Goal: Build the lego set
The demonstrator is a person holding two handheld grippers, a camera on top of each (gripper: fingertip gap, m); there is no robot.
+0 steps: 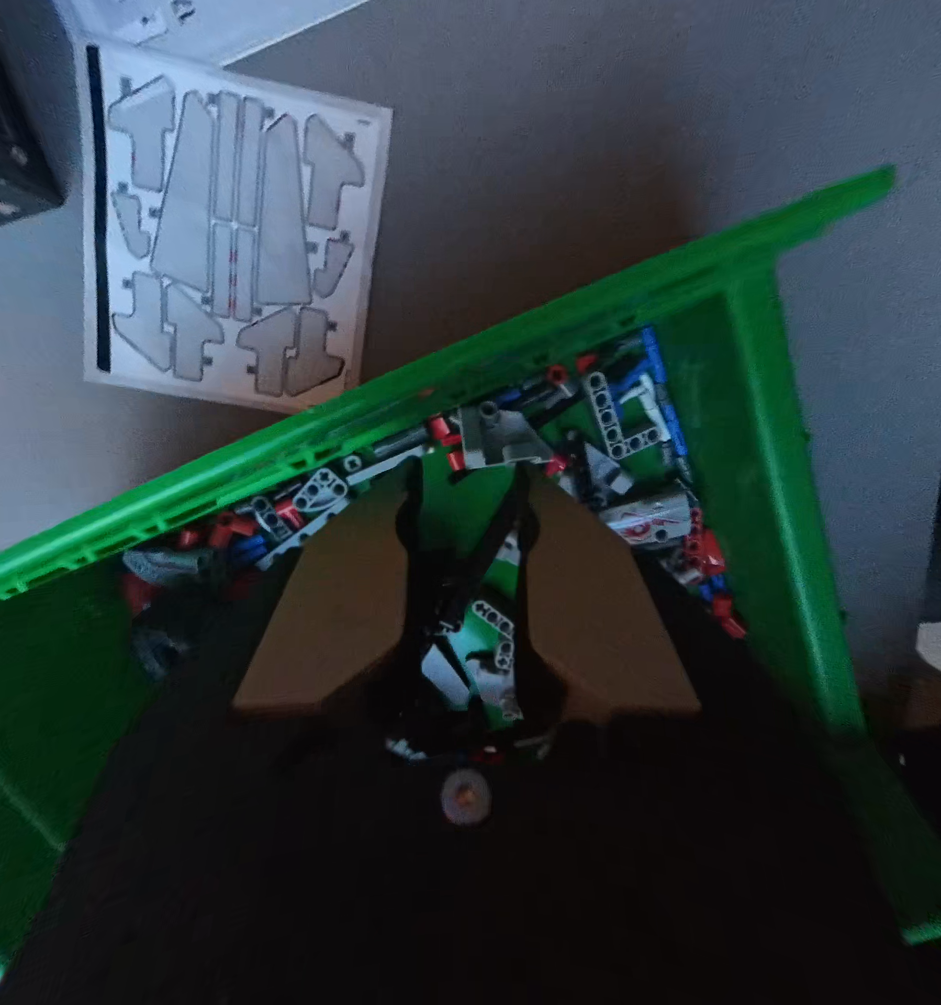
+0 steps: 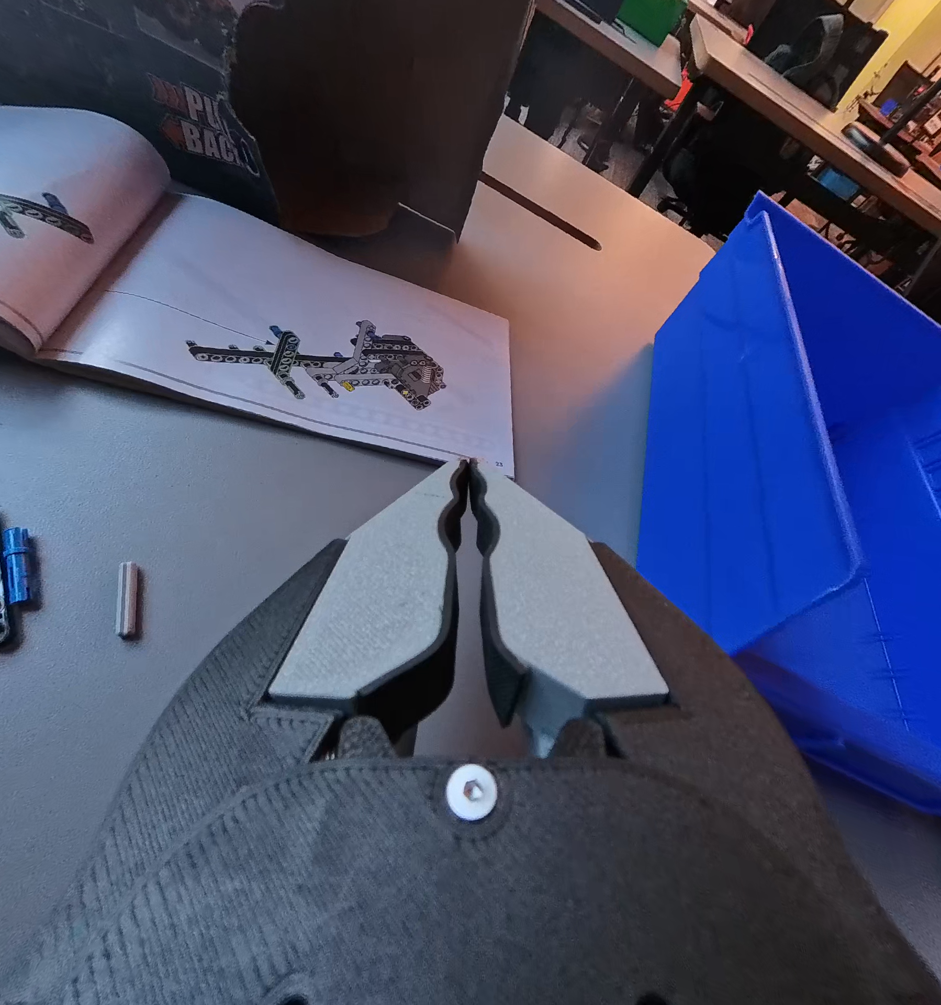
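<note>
Large red and white lettering is borne by the dark cardboard box [image 2: 131, 81]. Small printed numbers are carried by the open white instruction booklet [image 2: 294, 337]. Nothing legible is seen on the white sticker sheet [image 1: 229, 228].

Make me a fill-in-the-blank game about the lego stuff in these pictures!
1. The left gripper reaches into a bin coloured ____.
2. The right gripper has its jaws ____.
3. The bin beside the right gripper is coloured ____.
4. The instruction booklet lies ____ on the table.

Missing words: green; shut; blue; open
</note>
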